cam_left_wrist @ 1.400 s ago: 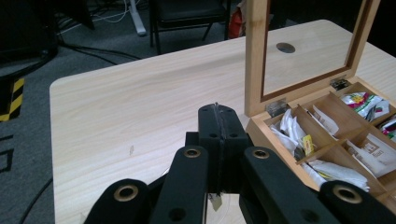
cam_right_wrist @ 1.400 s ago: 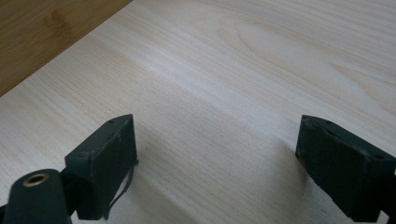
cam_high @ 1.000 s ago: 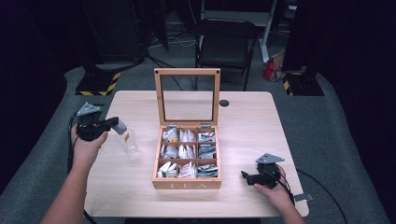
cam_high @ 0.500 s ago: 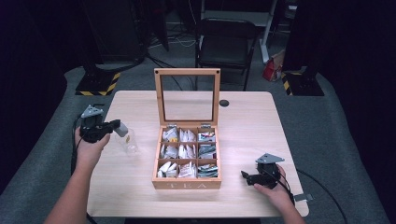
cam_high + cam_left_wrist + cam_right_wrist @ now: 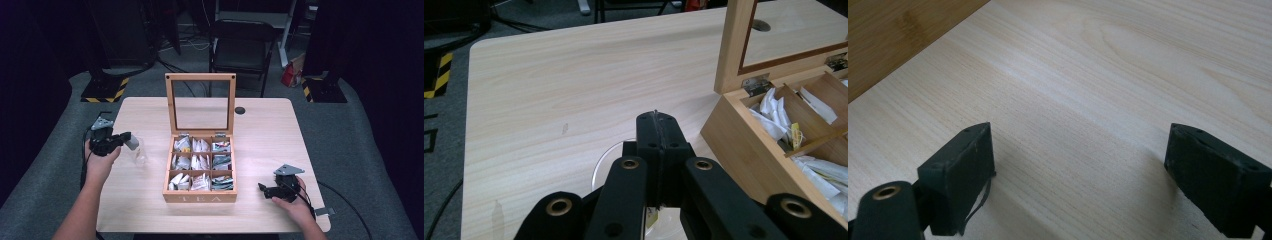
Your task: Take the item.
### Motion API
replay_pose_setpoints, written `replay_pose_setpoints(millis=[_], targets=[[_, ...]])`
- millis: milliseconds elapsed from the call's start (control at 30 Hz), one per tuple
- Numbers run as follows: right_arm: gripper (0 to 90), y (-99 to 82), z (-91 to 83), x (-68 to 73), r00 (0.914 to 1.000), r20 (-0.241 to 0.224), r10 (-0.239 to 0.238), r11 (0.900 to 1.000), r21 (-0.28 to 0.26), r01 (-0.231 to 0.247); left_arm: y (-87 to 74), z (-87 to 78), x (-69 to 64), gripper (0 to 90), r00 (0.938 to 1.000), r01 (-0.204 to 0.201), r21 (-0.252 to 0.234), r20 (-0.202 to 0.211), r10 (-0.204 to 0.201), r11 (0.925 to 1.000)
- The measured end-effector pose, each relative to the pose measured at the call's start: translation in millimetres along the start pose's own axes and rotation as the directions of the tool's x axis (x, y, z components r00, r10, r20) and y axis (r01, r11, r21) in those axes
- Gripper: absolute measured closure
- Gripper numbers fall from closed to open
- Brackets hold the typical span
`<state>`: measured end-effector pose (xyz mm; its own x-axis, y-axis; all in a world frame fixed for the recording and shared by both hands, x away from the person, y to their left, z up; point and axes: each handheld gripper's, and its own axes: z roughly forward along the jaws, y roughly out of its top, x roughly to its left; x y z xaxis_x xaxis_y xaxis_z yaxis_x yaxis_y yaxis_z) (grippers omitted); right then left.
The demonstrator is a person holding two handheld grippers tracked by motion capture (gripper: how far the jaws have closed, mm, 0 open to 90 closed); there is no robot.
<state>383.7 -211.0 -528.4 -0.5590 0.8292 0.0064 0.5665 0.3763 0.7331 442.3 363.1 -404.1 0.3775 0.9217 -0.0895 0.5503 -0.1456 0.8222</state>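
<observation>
Open wooden tea box (image 5: 200, 197) at mid-bench (image 5: 270, 135), lid upright, six compartments full of packets. Just left of it, a clear glass (image 5: 138, 154), upright, mouth up. Left gripper (image 5: 125, 140) directly over that glass, fingers (image 5: 669, 137) pressed together on something thin; a sliver at their seam and a small yellowish tag (image 5: 652, 220) below, probably a tea bag on its string, though too hidden to tell for sure. Glass rim (image 5: 604, 165) straight beneath the fingertips, so likely a plain vertical lowering next, with the string's long axis hanging down into the mouth. Far nearer the glass than the right gripper (image 5: 264, 189), low at the box's right near the front edge, fingers (image 5: 960, 172) spread wide over bare wood, gripping nothing. Compared with a second ago: left hand shifted slightly toward the person and the box; right hand, box and glass unchanged.
</observation>
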Motion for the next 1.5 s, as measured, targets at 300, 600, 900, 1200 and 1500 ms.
replay_pose_setpoints(millis=[300, 600, 900, 1200, 1500], targets=[[11.7, 0.0, 0.0, 0.0, 1.0000, 0.000, 0.000, 1.0000, 0.000, 0.000, -7.7, 6.7, 1.7, 90.0, 0.9998, 0.015, 0.009, -0.011, -0.015, 0.9999], [11.7, 0.0, 0.0, 0.0, 1.0000, 0.000, 0.000, 1.0000, 0.000, 0.000, -13.3, 13.5, 0.8, 90.0, 0.9997, 0.021, 0.024, -0.009, -0.021, 0.9995], [11.7, 0.0, 0.0, 0.0, 1.0000, 0.000, 0.000, 1.0000, 0.000, 0.000, -18.0, 17.4, 1.8, 90.0, 0.9994, 0.033, 0.024, -0.013, -0.032, 0.9992], [11.7, 0.0, 0.0, 0.0, 1.0000, 0.000, 0.000, 1.0000, 0.000, 0.000, -17.9, 15.1, 4.0, 84.5, 0.9992, 0.040, 0.028, -0.010, -0.040, 0.9988], [11.7, 0.0, 0.0, 0.0, 1.0000, 0.000, 0.000, 1.0000, 0.000, 0.000, -17.6, 10.6, 2.9, 79.4, 0.9991, 0.043, 0.014, -0.003, -0.043, 0.9990]])
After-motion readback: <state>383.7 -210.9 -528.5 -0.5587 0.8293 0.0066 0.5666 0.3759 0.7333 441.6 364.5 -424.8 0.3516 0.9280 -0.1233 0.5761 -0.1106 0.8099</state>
